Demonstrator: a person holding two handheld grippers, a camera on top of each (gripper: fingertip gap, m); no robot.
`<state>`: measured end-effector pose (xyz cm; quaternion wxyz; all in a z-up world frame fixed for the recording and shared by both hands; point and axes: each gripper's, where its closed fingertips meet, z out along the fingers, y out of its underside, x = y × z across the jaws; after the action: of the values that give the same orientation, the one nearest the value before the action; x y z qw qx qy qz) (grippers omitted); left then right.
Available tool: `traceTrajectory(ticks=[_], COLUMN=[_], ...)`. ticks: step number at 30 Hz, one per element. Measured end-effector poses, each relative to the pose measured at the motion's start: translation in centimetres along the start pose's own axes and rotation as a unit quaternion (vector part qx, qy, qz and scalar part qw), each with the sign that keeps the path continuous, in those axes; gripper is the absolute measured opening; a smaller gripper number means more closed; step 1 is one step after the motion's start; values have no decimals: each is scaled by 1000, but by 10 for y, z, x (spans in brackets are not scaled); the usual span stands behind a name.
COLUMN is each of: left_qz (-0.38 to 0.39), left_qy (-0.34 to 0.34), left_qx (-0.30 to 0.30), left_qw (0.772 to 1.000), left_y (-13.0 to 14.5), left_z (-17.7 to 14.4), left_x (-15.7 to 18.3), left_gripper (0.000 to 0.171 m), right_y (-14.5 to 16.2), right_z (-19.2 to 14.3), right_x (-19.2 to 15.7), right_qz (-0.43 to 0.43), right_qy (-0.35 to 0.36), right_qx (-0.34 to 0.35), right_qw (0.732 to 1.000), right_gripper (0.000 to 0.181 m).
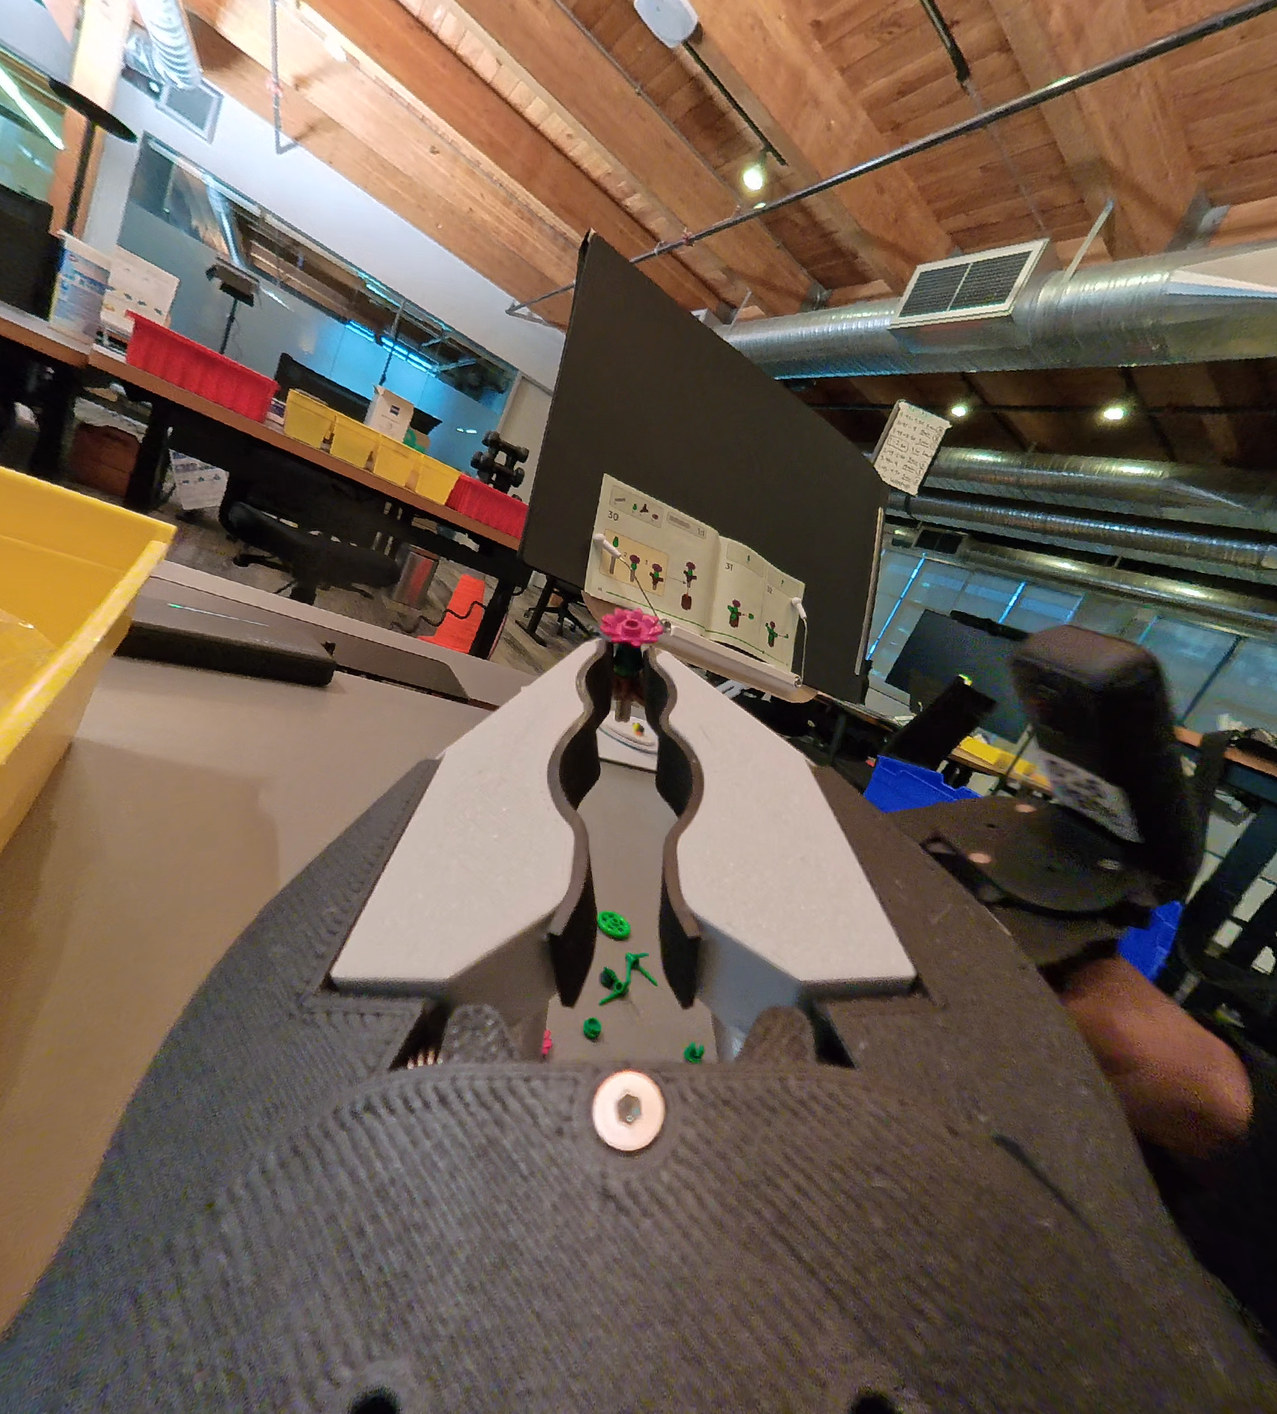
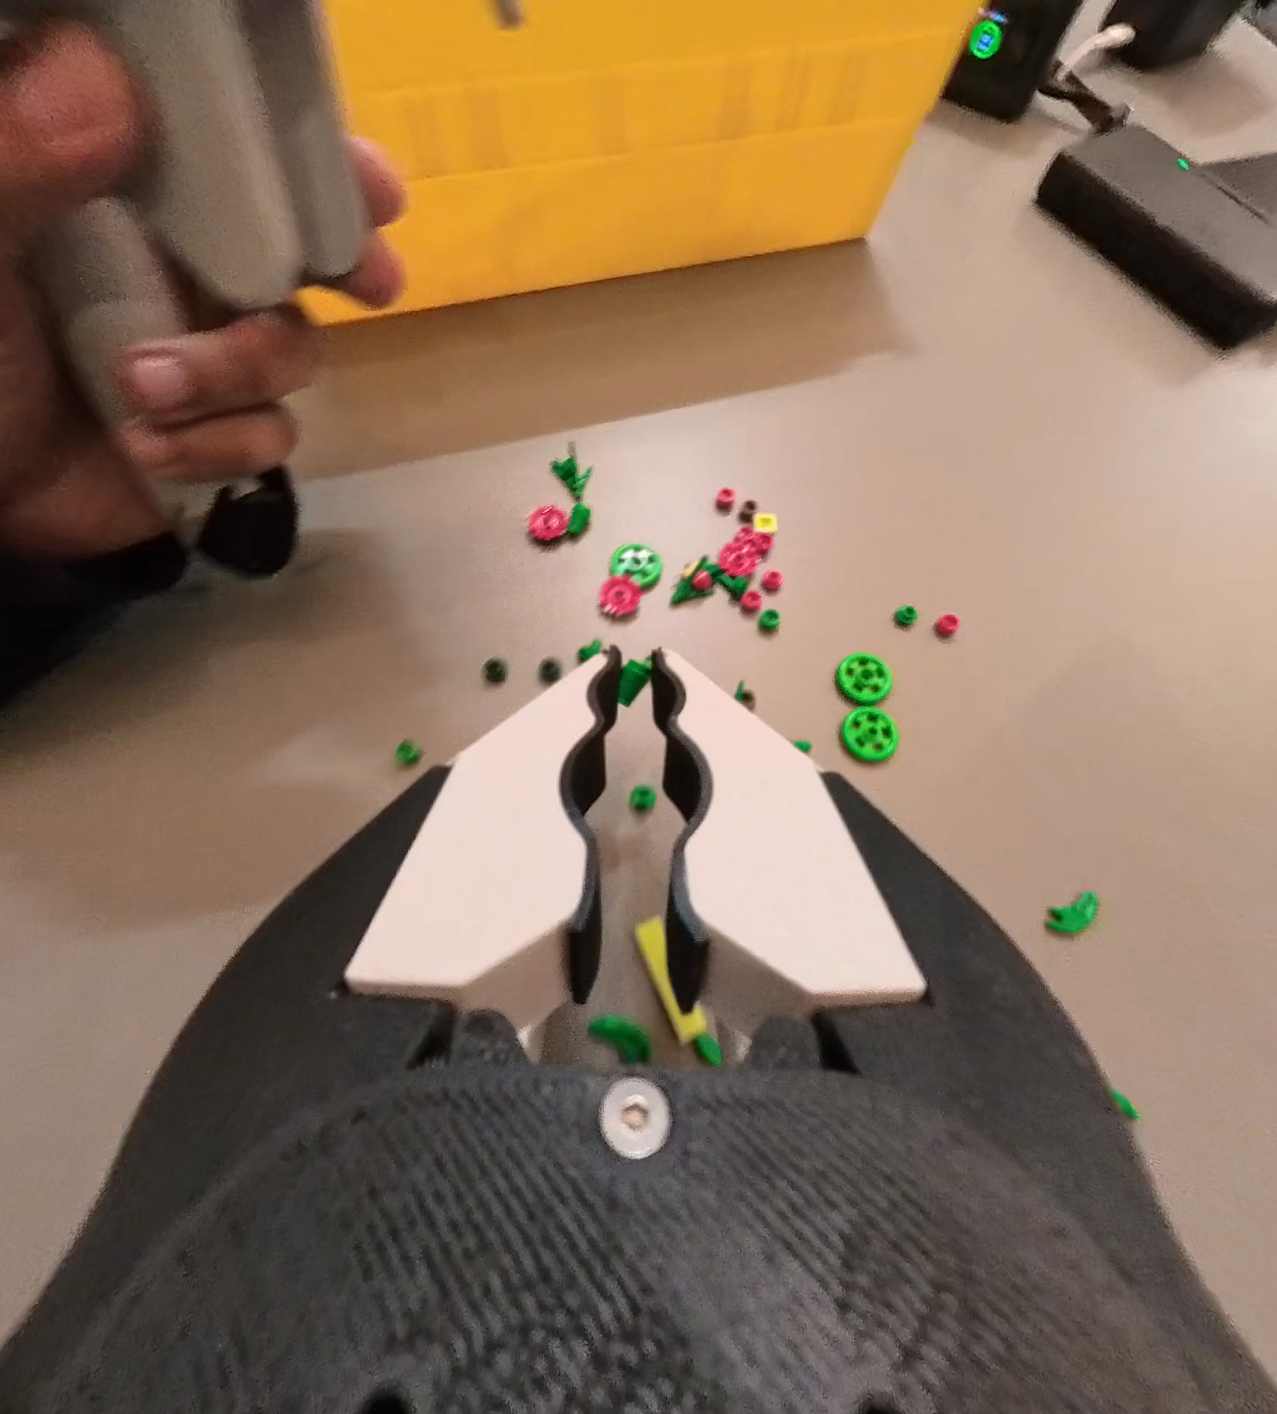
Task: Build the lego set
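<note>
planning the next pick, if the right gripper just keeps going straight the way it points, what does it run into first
Most likely the small green piece sitting between the right gripper fingertips, already almost in the jaws. Beyond it lies the cluster of pink and green pieces on the table, though depth is hard to judge.

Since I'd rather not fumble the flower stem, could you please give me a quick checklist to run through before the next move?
1. Left gripper holding the flower stem: ok, its tips are closed on the stem, with the pink bloom above them.
2. Stem upright in the grip: ok.
3. Right gripper has the next piece: cannot tell; a small green piece sits between its tips, but the view is blurred and a gap shows.
4. Loose pieces within sight: ok, pink and green parts are spread on the table.
5. Instruction booklet visible: ok, open and propped against the black board.
</note>
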<state>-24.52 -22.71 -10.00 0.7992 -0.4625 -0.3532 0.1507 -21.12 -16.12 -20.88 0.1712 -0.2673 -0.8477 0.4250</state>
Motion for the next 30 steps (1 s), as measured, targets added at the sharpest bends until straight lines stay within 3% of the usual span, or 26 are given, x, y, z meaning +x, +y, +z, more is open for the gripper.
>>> traceTrajectory(ticks=[6,11,18,25,30], left_qz=[0,3,4,1,-14], left_qy=[17,27,35,34,46], left_qx=[-21,-38,-47,-45,-51], left_qw=[1000,999,998,998,998], left_y=[14,26,30,27,30], left_z=[8,12,13,9,11], left_x=[11,20,26,25,26], left_gripper=[4,4,4,4,4], right_y=[60,126,136,128,138], right_z=[-64,-103,-116,-124,-128], right_x=[-43,-57,-62,-62,-61], right_qz=[-67,-53,21,59,78], right_qy=[-9,36,33,55,88], right_qx=[-67,-136,-92,-62,-56], right_qw=[995,989,995,995,991], right_gripper=[6,6,8,42,34])
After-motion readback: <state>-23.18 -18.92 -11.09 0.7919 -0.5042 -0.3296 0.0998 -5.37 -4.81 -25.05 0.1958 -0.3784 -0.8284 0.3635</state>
